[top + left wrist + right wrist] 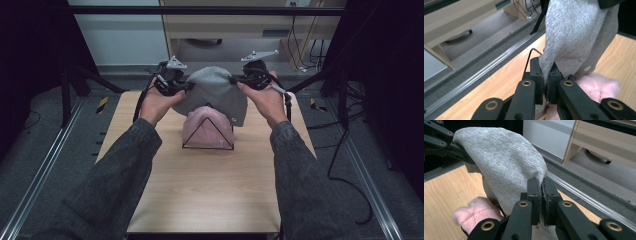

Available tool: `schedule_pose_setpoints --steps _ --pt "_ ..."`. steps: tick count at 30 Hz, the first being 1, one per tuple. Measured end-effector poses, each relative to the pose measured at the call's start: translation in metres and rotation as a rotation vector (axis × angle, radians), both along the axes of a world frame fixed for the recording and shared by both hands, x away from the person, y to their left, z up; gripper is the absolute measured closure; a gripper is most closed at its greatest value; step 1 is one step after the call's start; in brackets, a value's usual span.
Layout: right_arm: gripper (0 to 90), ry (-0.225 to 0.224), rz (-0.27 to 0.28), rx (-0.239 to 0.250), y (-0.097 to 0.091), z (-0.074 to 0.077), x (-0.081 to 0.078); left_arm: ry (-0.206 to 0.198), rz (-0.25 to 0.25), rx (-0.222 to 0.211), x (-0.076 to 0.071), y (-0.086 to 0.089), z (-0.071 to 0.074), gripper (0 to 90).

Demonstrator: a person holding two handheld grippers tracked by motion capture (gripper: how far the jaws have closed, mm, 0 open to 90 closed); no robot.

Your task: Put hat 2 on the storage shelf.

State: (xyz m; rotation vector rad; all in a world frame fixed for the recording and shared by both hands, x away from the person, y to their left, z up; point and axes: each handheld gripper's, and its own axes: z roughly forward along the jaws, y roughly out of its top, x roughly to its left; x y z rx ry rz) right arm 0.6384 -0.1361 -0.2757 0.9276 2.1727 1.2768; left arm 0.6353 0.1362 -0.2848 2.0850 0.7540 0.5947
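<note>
Both claws are clamped on the grey knit beanie (216, 95), left gripper (183, 88) and right gripper (235, 80) at opposite rim edges. Below them the wire stand (207, 134) already carries a pink beanie (206, 131); lowering and releasing likely remain.

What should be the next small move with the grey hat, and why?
Probably lower it a little further. The left gripper and the right gripper each pinch an edge of the grey hat, stretched open above the pink hat on the wire stand, so it seems not yet seated.
</note>
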Motion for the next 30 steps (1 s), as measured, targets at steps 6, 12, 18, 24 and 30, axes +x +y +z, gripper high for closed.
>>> schedule_pose_setpoints --steps 6,12,18,24,30 --pt "86.1 0.014 -0.001 -0.005 0.003 -0.011 -0.001 0.018 0.007 0.006 -0.001 0.002 -0.012 86.2" --pt "86.1 0.028 -0.001 -0.010 0.005 -0.021 -0.003 0.034 0.009 0.013 -0.001 0.003 -0.023 86.2" --pt "86.1 0.051 -0.001 -0.011 0.007 -0.033 -0.001 0.052 0.014 0.022 0.000 0.003 -0.035 86.2" --pt "86.1 0.067 0.004 -0.006 0.009 -0.043 0.000 0.063 0.022 0.025 0.000 0.007 -0.041 86.2" --pt "86.1 0.083 0.010 -0.011 0.014 -0.051 0.001 0.072 0.027 0.044 -0.001 0.011 -0.047 86.2"
